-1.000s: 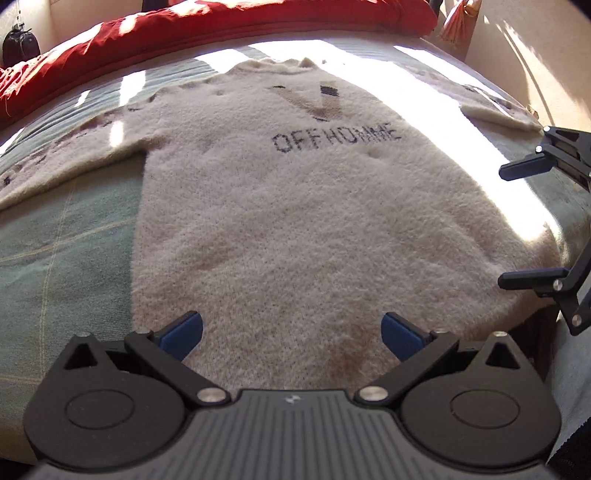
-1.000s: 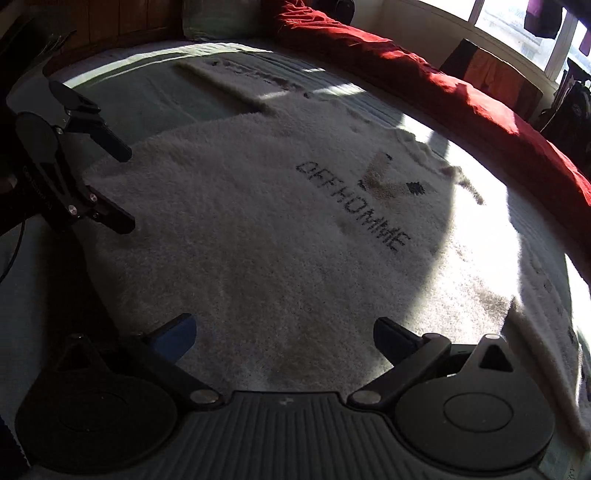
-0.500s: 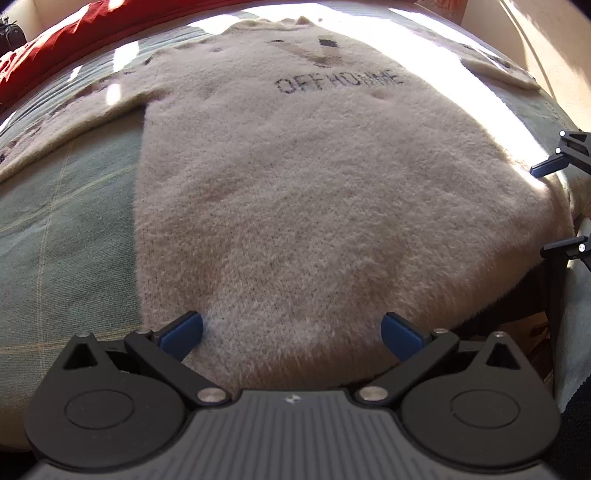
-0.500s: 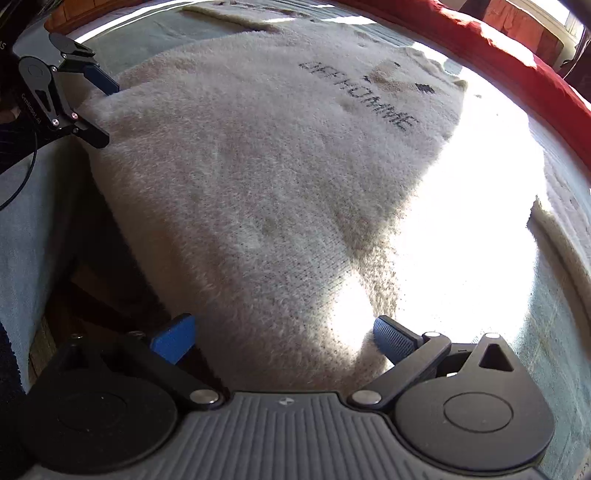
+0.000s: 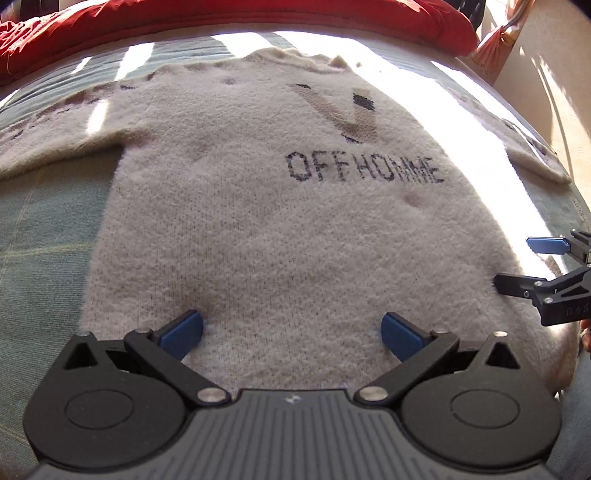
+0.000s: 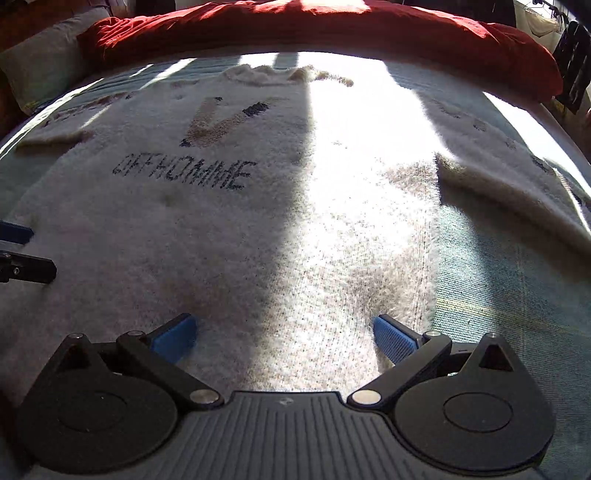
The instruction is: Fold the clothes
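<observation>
Jaws of both grippers, left [image 5: 291,330] and right [image 6: 284,330], stood wide, empty, over the sweater [image 5: 280,236] hem at the bed's [image 5: 40,229] near edge (flat, unfolded). Next: pinch hem corners.

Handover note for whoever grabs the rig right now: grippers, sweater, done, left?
Left gripper: jaws open, empty, over the sweater's hem on its left half.
Right gripper: jaws open, empty, over the hem on the right half.
Sweater lies flat, front up, on the green bedspread, both sleeves spread out; red blanket beyond the collar.
Done: laid out only, no fold visible.
Left: sleeves in, then fold the body.
</observation>
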`<state>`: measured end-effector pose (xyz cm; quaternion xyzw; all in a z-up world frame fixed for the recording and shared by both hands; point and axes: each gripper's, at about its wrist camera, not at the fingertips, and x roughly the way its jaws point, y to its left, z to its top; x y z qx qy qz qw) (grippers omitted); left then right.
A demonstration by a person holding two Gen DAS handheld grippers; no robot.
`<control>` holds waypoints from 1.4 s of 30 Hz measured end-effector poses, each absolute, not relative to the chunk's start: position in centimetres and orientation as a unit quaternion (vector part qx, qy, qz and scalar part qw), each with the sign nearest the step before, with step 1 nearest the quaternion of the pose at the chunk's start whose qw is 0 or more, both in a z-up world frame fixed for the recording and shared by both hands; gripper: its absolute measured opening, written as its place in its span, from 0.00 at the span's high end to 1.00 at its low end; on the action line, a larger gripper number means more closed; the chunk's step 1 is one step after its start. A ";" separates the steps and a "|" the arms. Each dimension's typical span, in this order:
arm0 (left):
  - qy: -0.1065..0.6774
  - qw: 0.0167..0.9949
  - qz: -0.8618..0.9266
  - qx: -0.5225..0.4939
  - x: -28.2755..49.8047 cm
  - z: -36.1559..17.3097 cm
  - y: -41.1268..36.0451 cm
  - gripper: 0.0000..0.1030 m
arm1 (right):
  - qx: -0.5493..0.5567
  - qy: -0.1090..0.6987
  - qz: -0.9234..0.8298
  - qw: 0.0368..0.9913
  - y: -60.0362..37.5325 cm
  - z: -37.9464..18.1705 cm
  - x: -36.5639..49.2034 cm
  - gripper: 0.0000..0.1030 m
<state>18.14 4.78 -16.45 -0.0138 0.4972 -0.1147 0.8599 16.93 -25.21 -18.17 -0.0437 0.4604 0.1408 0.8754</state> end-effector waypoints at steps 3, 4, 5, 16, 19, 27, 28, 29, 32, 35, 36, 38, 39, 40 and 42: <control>0.490 0.864 -0.115 -0.023 17.7 -16.5 5.2 0.01 | -0.041 0.454 0.135 0.880 -25.2 -18.4 16.6 0.00; 0.491 0.863 -0.114 -0.027 17.8 -16.6 5.3 0.01 | -0.041 0.453 0.135 0.880 -25.2 -18.4 16.6 0.00; 0.494 0.862 -0.112 -0.031 17.9 -16.6 5.3 0.01 | -0.039 0.453 0.135 0.880 -25.2 -18.4 16.7 0.00; 0.516 0.852 -0.087 -0.007 17.4 -16.2 4.3 0.01 | -0.040 0.465 0.135 0.874 -25.6 -17.3 15.0 0.00; 0.520 0.850 -0.082 0.015 15.8 -15.7 3.9 0.01 | -0.037 0.472 0.128 0.871 -25.8 -17.1 13.6 0.00; 0.531 0.842 -0.087 0.045 11.6 -15.8 3.1 0.01 | -0.032 0.478 0.115 0.870 -25.7 -17.5 11.9 0.00; 0.532 0.841 -0.085 0.045 11.3 -16.0 3.1 0.00 | -0.031 0.478 0.115 0.870 -25.7 -17.5 11.9 0.00; 0.533 0.841 -0.083 0.046 10.9 -16.1 3.0 0.00 | -0.029 0.478 0.114 0.870 -25.7 -17.5 11.8 0.00; 0.538 0.838 -0.082 0.047 10.9 -15.8 2.8 0.00 | -0.026 0.476 0.115 0.871 -25.9 -17.5 11.8 0.00; 0.541 0.836 -0.084 0.043 11.2 -15.3 2.6 0.01 | -0.024 0.475 0.117 0.872 -26.0 -17.6 11.7 0.00; 0.539 0.837 -0.086 0.037 11.5 -15.1 2.6 0.01 | -0.023 0.474 0.117 0.872 -26.0 -17.6 11.7 0.00; 0.535 0.840 -0.090 0.024 12.0 -14.6 2.4 0.01 | -0.020 0.473 0.119 0.873 -26.1 -17.7 11.7 0.00; 0.533 0.841 -0.092 0.023 12.3 -14.5 2.3 0.01 | -0.018 0.473 0.120 0.873 -26.2 -17.7 11.7 0.00; 0.531 0.842 -0.094 0.027 12.8 -14.3 1.9 0.01 | -0.017 0.473 0.121 0.873 -26.2 -17.8 11.7 0.00; 0.524 0.845 -0.098 0.036 14.0 -13.8 1.0 0.01 | -0.016 0.471 0.121 0.873 -26.3 -17.9 11.7 0.00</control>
